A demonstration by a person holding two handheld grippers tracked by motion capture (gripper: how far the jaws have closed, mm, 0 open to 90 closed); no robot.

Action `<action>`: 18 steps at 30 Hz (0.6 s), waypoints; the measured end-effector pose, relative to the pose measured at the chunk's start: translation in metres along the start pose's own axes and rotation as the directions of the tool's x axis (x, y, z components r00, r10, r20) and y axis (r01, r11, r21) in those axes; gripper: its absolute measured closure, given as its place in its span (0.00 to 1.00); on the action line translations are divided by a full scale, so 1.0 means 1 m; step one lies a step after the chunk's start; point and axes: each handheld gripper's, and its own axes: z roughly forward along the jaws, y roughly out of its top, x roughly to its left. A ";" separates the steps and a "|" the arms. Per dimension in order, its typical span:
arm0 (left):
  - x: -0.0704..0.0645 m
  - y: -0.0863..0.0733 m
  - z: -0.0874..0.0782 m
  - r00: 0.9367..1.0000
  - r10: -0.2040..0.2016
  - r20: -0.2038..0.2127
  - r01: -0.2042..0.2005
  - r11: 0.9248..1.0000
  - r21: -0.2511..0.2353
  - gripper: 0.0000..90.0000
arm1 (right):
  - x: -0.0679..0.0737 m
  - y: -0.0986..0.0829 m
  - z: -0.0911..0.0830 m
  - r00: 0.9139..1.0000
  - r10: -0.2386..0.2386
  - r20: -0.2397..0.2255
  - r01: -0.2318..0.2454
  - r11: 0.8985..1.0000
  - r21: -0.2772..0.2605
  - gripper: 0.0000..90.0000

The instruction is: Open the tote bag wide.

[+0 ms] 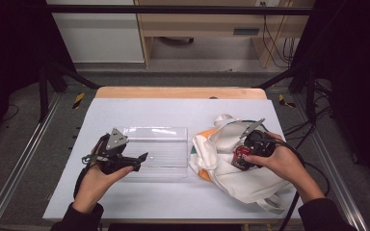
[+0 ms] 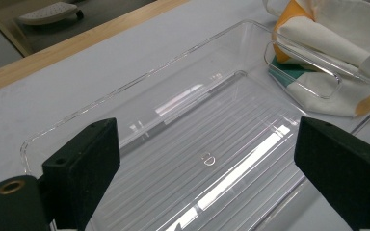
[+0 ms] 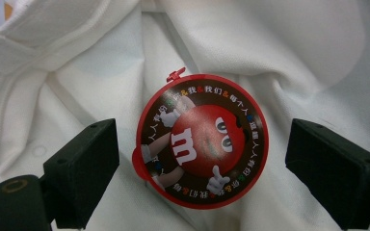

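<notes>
White bag [image 3: 279, 43], red tin [image 3: 202, 142] between (seemingly parted) right tongs [image 3: 202, 168]

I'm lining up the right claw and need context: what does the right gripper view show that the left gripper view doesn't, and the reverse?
The right gripper view has the round red candy tin with a cartoon lid, lying on the fabric between the open jaws of the right claw, untouched by either. The left gripper view has the clear plastic tray on the white table, with the left claw open above it. Both show the white cloth bag.
</notes>
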 end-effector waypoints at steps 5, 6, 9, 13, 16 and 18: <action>0.003 0.000 -0.003 1.000 0.007 -0.006 -0.007 1.000 0.001 0.10 | -0.002 0.001 0.005 1.000 0.001 -0.022 -0.001 1.000 0.008 0.16; 0.004 0.000 -0.003 1.000 0.005 -0.007 -0.005 1.000 0.000 0.10 | -0.002 0.001 0.007 1.000 0.002 -0.021 -0.002 1.000 0.012 0.16; 0.004 0.000 -0.004 1.000 0.003 -0.012 -0.003 1.000 0.001 0.10 | -0.003 0.001 0.011 1.000 0.003 -0.023 -0.003 1.000 0.027 0.16; 0.003 0.001 -0.003 1.000 0.006 -0.012 -0.006 1.000 -0.001 0.10 | -0.002 0.001 0.015 1.000 0.007 -0.031 -0.006 0.999 0.039 0.17; 0.001 0.001 -0.002 1.000 0.018 -0.004 -0.018 1.000 0.010 0.10 | -0.002 0.000 0.017 0.999 0.005 -0.033 -0.004 0.999 0.044 0.17; 0.001 0.001 -0.002 1.000 0.019 -0.005 -0.019 1.000 0.012 0.10 | -0.003 -0.001 0.018 0.999 0.011 -0.038 -0.009 0.999 0.041 0.17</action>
